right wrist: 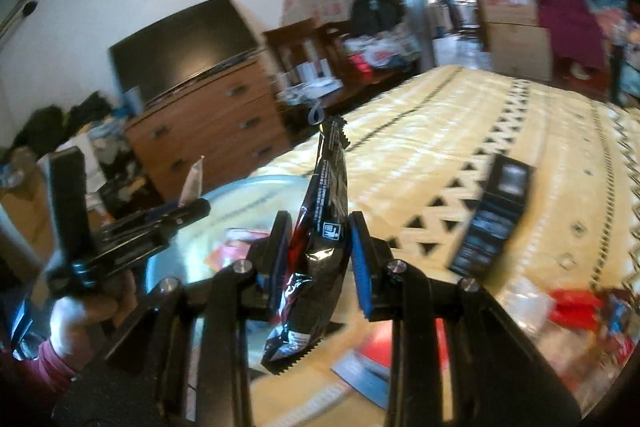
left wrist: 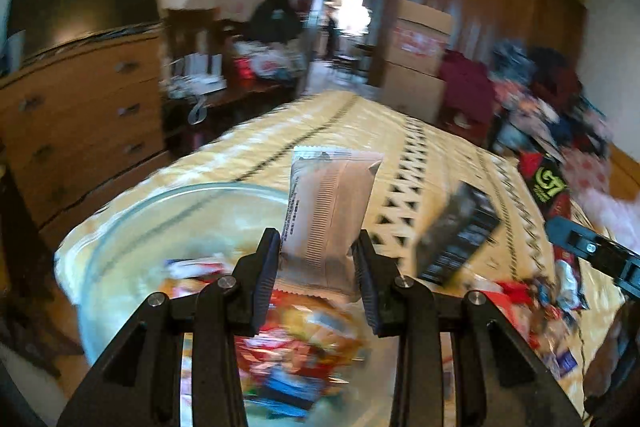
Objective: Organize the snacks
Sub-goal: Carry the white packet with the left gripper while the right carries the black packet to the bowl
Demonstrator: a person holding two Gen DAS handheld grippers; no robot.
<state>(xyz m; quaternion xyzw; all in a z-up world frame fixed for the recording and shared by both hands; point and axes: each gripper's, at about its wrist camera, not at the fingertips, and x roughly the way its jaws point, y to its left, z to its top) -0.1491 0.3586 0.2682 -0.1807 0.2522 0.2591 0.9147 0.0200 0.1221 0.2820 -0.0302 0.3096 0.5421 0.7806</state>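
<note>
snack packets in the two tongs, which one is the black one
The black glossy packet clamped in the right tongs. The left tongs hold a pale beige packet with a striped strip down it, above the clear bowl.

My right claw: clamped on a black snack packet, pads pressing on both its sides.
Packet: upright, its top tilted a little to the right, serrated bottom edge hanging below my fingers.
My left claw: at the left edge, gripped by my hand, holding a pale wrapper seen edge-on.
Glass bowl: behind and between both claws, blurred snacks inside.
Bed: yellow patterned cover; a dark box lies to my right, loose wrappers nearer, blurred.
</note>
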